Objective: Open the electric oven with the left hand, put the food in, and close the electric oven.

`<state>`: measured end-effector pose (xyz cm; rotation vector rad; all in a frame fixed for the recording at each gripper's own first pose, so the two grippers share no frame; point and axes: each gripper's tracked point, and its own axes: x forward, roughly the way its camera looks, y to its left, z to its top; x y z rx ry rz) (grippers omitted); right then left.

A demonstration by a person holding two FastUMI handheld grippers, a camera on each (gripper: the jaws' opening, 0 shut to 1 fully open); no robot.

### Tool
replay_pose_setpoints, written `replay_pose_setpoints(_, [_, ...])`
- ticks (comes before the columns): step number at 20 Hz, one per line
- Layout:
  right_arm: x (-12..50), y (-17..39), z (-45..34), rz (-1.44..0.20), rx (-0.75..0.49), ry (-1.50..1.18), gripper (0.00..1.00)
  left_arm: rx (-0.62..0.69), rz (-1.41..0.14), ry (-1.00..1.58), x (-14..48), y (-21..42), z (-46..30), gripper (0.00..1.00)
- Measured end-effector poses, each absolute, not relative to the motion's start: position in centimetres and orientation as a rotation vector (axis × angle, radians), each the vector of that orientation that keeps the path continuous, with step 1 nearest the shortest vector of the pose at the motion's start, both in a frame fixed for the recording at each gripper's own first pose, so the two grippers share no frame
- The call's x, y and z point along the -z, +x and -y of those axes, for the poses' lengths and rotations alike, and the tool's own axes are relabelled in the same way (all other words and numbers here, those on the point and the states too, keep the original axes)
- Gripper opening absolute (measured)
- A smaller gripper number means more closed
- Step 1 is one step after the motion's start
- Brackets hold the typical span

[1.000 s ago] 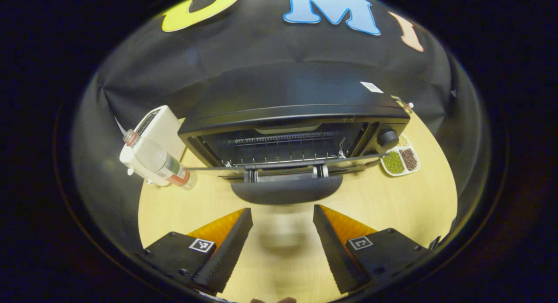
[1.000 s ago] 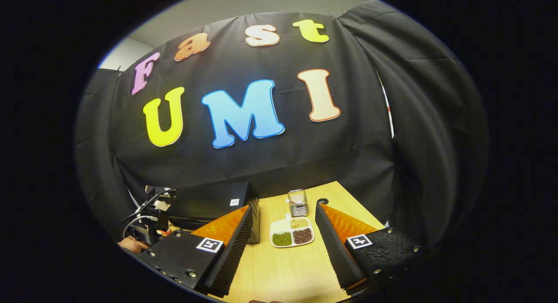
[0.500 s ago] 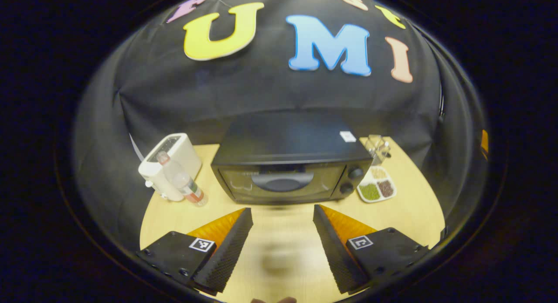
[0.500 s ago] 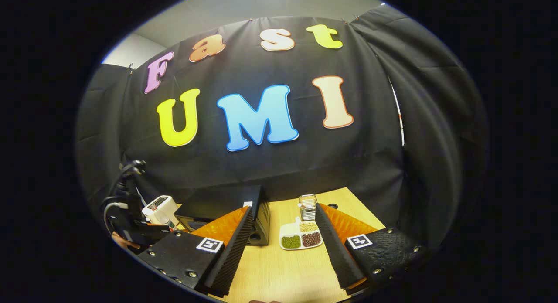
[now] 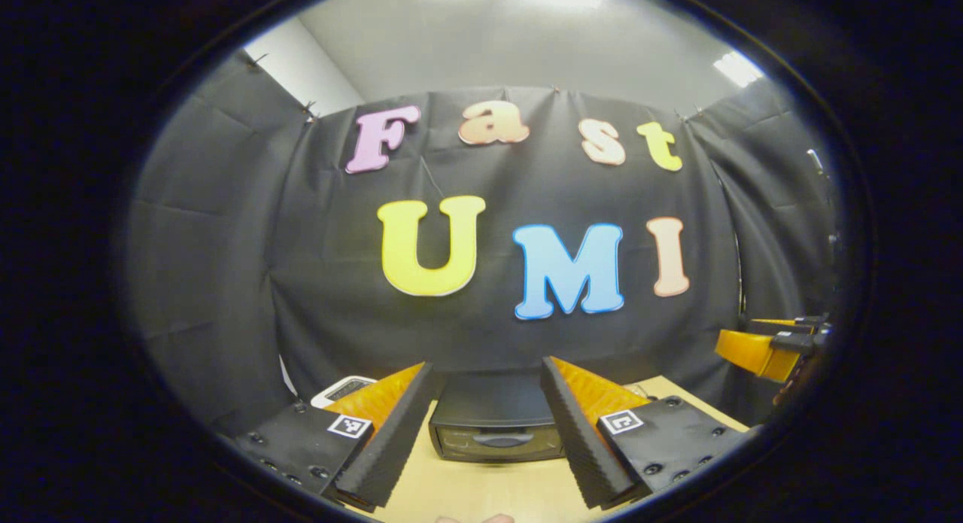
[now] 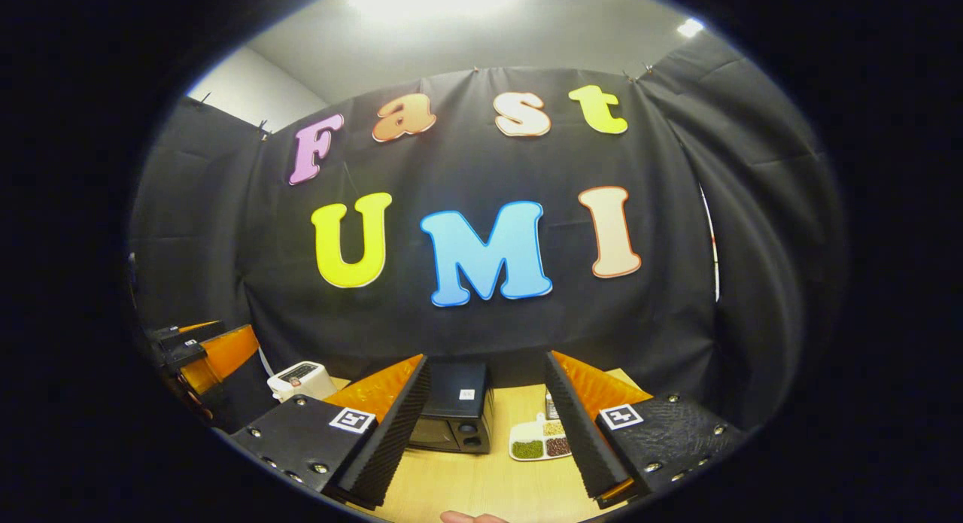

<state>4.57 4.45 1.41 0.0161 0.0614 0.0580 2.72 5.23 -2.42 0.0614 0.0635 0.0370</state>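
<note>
The black electric oven (image 5: pixel 496 427) stands on the wooden table (image 5: pixel 481 493) with its door shut and the handle facing me. It appears small and far off between the fingers of my left gripper (image 5: pixel 487 369), which is open and holds nothing. In the right gripper view the oven (image 6: pixel 455 406) sits left of a white divided tray of beans (image 6: pixel 539 442). My right gripper (image 6: pixel 485 359) is open and empty, well back from both. Each gripper shows at the edge of the other's view: the right gripper (image 5: pixel 764 351) and the left gripper (image 6: pixel 203 354).
A white toaster (image 6: pixel 301 380) stands left of the oven, partly hidden behind the left fingers (image 5: pixel 391 425) in the left gripper view. A small jar (image 6: pixel 551 406) peeks out behind the bean tray. Black cloth walls close in the back and both sides.
The oven door stood open one second ago and was shut half a second ago. Both grippers have since drawn back from the oven and tilted upward, so it looks much smaller.
</note>
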Motion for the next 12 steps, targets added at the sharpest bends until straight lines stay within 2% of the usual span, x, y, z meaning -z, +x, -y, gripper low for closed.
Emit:
replay_pose_setpoints(5, [-4.0, 3.4, -6.8, -0.005, -0.078, 0.000, 0.93, -0.027, -0.047, 0.035, 1.6, 1.6, -6.0, 0.99])
replay_pose_setpoints(9, [-3.8, 2.7, -7.8, -0.009, -0.078, -0.013, 0.93, -0.023, -0.044, 0.022, 1.3, 1.5, -6.4, 0.99])
replay_pose_setpoints(10, [-3.8, 2.6, -7.9, -0.008, -0.075, -0.014, 0.98, -0.019, -0.043, 0.021, 1.2, 1.4, -6.4, 0.99])
replay_pose_setpoints(12, [-3.9, 2.4, -8.0, -0.003, -0.063, -0.016, 0.98, -0.010, -0.043, 0.030, 1.2, 1.3, -6.5, 0.95])
